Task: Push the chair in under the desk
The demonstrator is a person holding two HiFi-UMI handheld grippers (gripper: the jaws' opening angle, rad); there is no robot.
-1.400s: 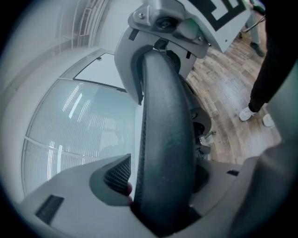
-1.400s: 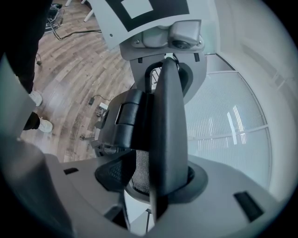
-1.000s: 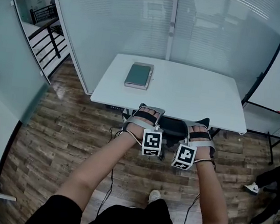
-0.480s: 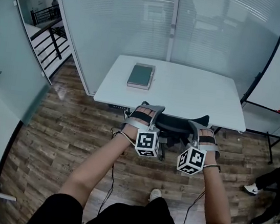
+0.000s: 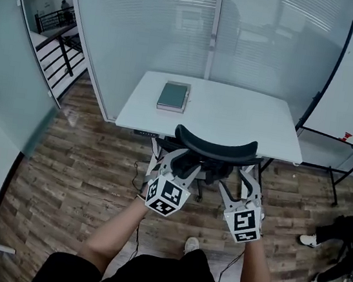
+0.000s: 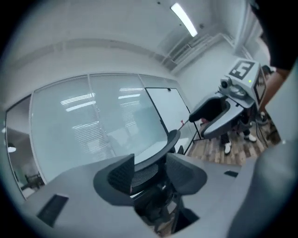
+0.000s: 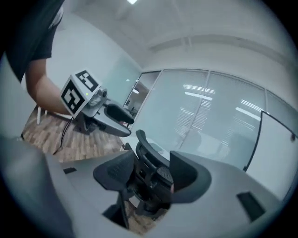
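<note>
Both hand-held grippers have been drawn back from the chair [image 5: 214, 150] toward the person, and its backrest, covered by them a second ago, is now laid bare.

Head view: the curved backrest is seen at the near edge of the white worktop [image 5: 231, 122], with the seat largely hidden beneath it. A grey book [image 5: 174, 96] lies on the far left part of the worktop. The left hand-held gripper [image 5: 173, 161] and the right hand-held gripper [image 5: 241, 182] are held side by side just short of the backrest, apart from it, above the wood floor [image 5: 80, 176].

Left gripper view: the jaws are seen apart and closing, with no pad pressed on anything. The chair [image 6: 158, 153] is framed in the gap but lies beyond the tips. The other hand-held gripper is seen at the upper right.

Right gripper view: these jaws too are seen apart and closing, and nothing is gripped. The chair [image 7: 146, 158] is seen past the tips, with the worktop behind it.
</note>
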